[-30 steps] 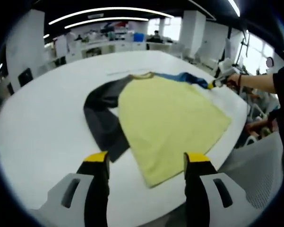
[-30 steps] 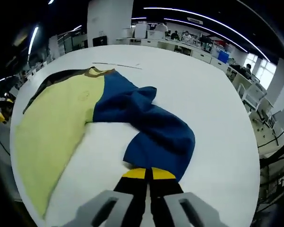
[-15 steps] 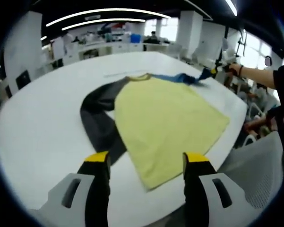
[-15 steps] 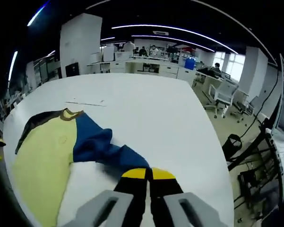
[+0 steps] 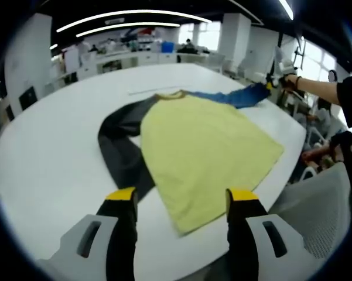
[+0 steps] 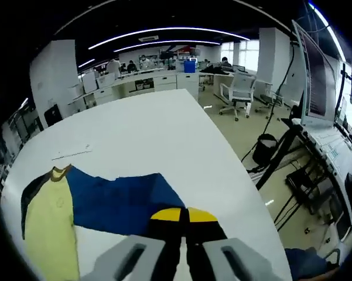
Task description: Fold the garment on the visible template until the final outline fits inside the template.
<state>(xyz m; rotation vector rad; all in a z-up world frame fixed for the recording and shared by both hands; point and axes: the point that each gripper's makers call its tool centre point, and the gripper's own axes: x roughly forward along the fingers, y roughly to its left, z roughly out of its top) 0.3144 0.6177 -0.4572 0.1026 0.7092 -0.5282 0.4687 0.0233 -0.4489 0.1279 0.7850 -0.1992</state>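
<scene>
We work on a garment (image 5: 205, 146) that lies flat on the white table (image 5: 47, 158): a yellow body, a dark grey sleeve (image 5: 120, 149) on one side and a blue sleeve (image 5: 234, 95) on the other.

Going left to right in the left gripper view, the grey sleeve lies spread beside the yellow panel, the panel runs toward the table edge, and the blue sleeve is drawn out straight from the far shoulder. We see no clear template outline; a thin line on the table beyond the collar may belong to it, but we cannot tell.

The left gripper (image 5: 178, 202) hovers above the near hem with its jaws wide apart and holds nothing. The right gripper (image 6: 183, 215) has its jaws closed on the cuff end of the blue sleeve (image 6: 114, 199), and the cloth runs taut from the jaws to the shoulder.

We judge the fabric to be light, soft and limp. It does not hold a shape, it drapes from any single hold, and it is likely to drag and wrinkle on the table. We therefore recommend holds at edges and corners: the cuff, the hem corner, the shoulder seam. A pinch in mid-panel is likely to bunch the cloth.
</scene>
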